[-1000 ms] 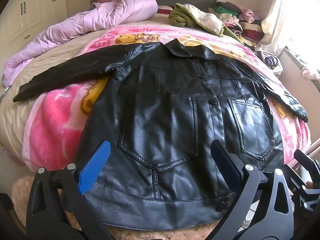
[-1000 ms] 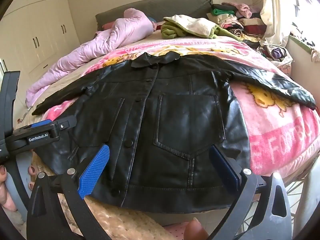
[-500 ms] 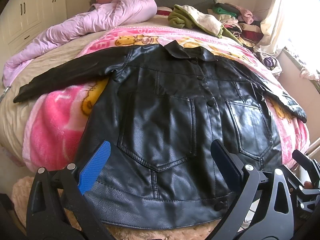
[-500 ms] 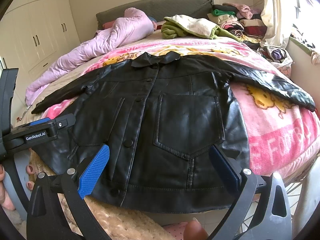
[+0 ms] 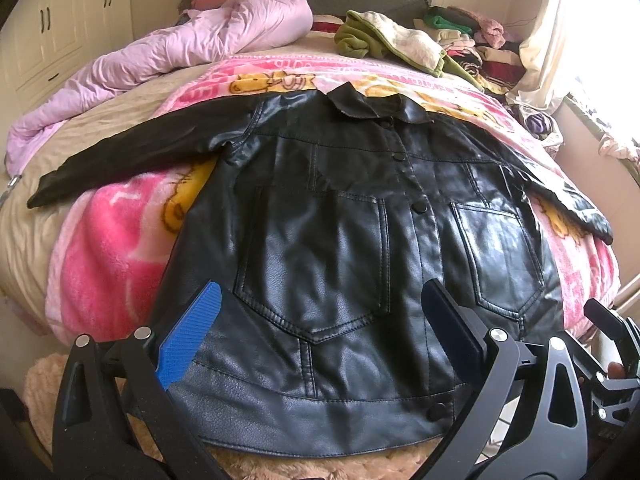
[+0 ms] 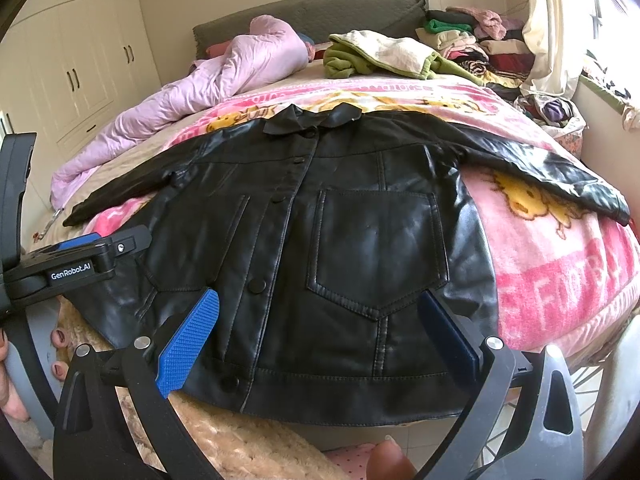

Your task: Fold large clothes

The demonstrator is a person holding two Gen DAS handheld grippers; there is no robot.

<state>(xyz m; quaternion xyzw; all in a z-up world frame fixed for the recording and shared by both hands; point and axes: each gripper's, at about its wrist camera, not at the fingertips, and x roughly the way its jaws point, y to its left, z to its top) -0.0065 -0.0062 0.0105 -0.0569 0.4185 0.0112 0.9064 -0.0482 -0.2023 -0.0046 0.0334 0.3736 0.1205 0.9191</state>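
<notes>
- A black leather jacket [image 5: 340, 264] lies flat and buttoned, front up, on a pink cartoon blanket [image 5: 108, 256] spread over the bed [image 5: 36, 224]; its collar points to the far end and its hem hangs at the near edge.
- Both sleeves stretch out sideways, one to the left and one to the right, resting on the blanket.
- The left tongs [image 5: 320, 344] are spread wide and hold nothing; they hover just over the near hem, in front of the left chest pocket.
- The right tongs [image 6: 320, 340] are also spread wide and empty, poised above the hem in front of the right pocket.
- In the right wrist view the left tongs show at the left edge, near the jacket's left hem corner, with a person's fingers [image 6: 60, 354] around the handle.
- A crumpled lilac quilt [image 5: 192, 40] lies at the far left of the bed.
- A green and cream garment [image 6: 384, 56] sits beyond the collar, and a stack of folded clothes [image 6: 476, 44] stands at the far right.
- A fluffy beige rug [image 6: 224, 440] shows below the hem.
</notes>
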